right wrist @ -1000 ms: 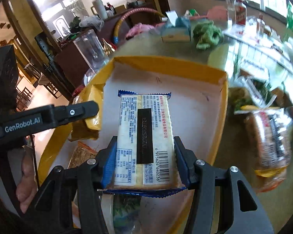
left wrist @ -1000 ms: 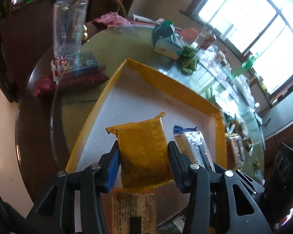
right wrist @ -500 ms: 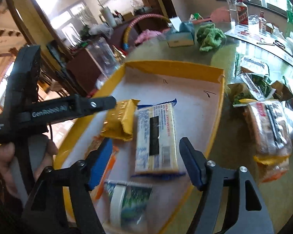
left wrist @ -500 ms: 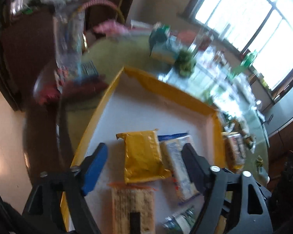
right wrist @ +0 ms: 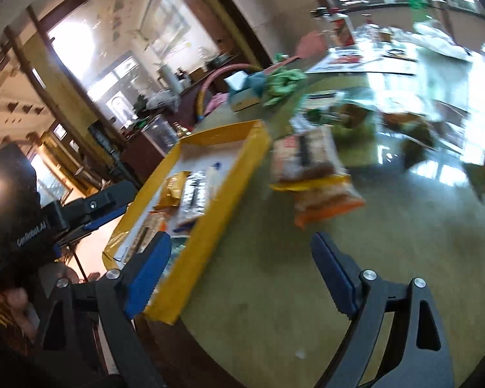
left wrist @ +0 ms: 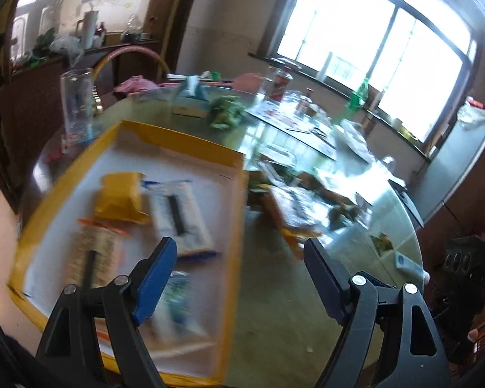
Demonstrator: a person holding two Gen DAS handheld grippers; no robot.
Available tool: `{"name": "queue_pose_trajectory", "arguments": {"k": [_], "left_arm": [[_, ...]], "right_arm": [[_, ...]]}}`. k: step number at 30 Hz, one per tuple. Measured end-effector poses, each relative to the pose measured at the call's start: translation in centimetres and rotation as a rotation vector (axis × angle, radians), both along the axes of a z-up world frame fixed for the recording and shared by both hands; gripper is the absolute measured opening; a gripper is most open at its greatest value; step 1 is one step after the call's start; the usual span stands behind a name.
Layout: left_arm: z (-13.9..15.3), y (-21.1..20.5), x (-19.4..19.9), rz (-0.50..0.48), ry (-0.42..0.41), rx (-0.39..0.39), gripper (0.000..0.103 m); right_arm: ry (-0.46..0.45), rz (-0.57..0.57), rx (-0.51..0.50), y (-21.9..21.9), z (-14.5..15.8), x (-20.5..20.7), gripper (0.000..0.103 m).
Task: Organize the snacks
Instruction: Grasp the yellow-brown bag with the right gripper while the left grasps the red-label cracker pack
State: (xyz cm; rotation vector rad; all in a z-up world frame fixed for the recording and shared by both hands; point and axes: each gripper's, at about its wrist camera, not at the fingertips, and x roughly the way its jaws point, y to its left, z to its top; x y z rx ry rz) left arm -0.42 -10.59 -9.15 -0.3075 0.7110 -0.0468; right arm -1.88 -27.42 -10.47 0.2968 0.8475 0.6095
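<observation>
At the left, the yellow tray held a gold packet beside a white cracker pack, a striped pack nearer. The left gripper hung empty, fingers wide apart. Right of the tray, loose snack bags lay on the tabletop. The right gripper gaped empty too.

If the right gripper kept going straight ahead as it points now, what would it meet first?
Probably the orange-edged snack packet on the table beside the yellow tray; the right gripper is open and empty, though depth is unclear.
</observation>
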Motion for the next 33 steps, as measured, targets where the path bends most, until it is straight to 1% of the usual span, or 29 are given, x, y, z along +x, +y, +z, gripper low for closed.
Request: {"name": "queue_pose_trajectory", "arguments": {"k": [2,4,8,10,11,14,17,20,22,24,26,27,28,29,31,33], "left_arm": [[-0.6,-1.6,-0.1,-0.013,-0.014,0.014,0.081],[-1.3,-2.7,0.2,-0.014,-0.005,0.024,0.081],[-2.3,-4.1,1.2,-0.058,0.053,-0.016,0.081],[-2.5,-4.4,1.7,-0.074,0.08,-0.009,0.081],[-2.6,-4.5,2.0,-0.078,0.093,-0.008,0.081],[-2.5,-4.9,1.9,-0.082,0.095,-0.016,0.081],[-2.5,-4.8,1.8,-0.069,0.086,-0.013,0.081],[-2.5,-4.7,1.8,-0.075,0.085,-0.016,0.081],[-2.5,-4.7,1.8,-0.067,0.079,-0.003,0.081],[-2.5,-4.7,2.0,-0.065,0.08,0.011,0.081],[-2.5,-4.6,2.4,-0.075,0.083,0.015,0.081],[-2.5,-4.5,2.6,-0.072,0.084,0.016,0.081],[-2.5,-4.4,2.8,-0.07,0.084,0.012,0.081],[-2.6,-4.3,3.2,-0.068,0.086,0.007,0.081],[-2.7,-4.3,4.0,-0.064,0.098,0.007,0.081],[-2.8,-4.5,4.9,-0.07,0.111,0.006,0.081]], "right_arm": [[0.013,-0.038,-0.004,-2.1,0.0,-0.4,0.089],[0.012,-0.069,-0.015,-4.0,0.1,-0.7,0.089],[0.049,-0.142,-0.024,-8.1,0.1,-0.4,0.089],[0.067,-0.205,-0.052,-10.3,-0.1,0.4,0.089],[0.083,-0.253,-0.064,-11.6,-0.3,1.1,0.089],[0.124,-0.33,-0.068,-14.5,-0.8,2.8,0.088],[0.165,-0.39,-0.107,-16.2,-1.3,5.1,0.088],[0.237,-0.404,-0.09,-17.3,-2.4,7.6,0.085],[0.268,-0.44,-0.104,-17.6,-3.0,9.0,0.079],[0.299,-0.486,-0.099,-18.0,-3.5,10.0,0.075],[0.324,-0.521,-0.092,-18.3,-3.9,10.9,0.067],[0.325,-0.537,-0.123,-17.9,-3.7,11.2,0.063],[0.318,-0.55,-0.164,-17.6,-3.7,11.4,0.056],[0.31,-0.555,-0.194,-17.2,-3.7,11.5,0.052],[0.284,-0.545,-0.276,-16.1,-3.7,11.3,0.039],[0.264,-0.524,-0.292,-15.5,-3.7,10.6,0.037]]}}
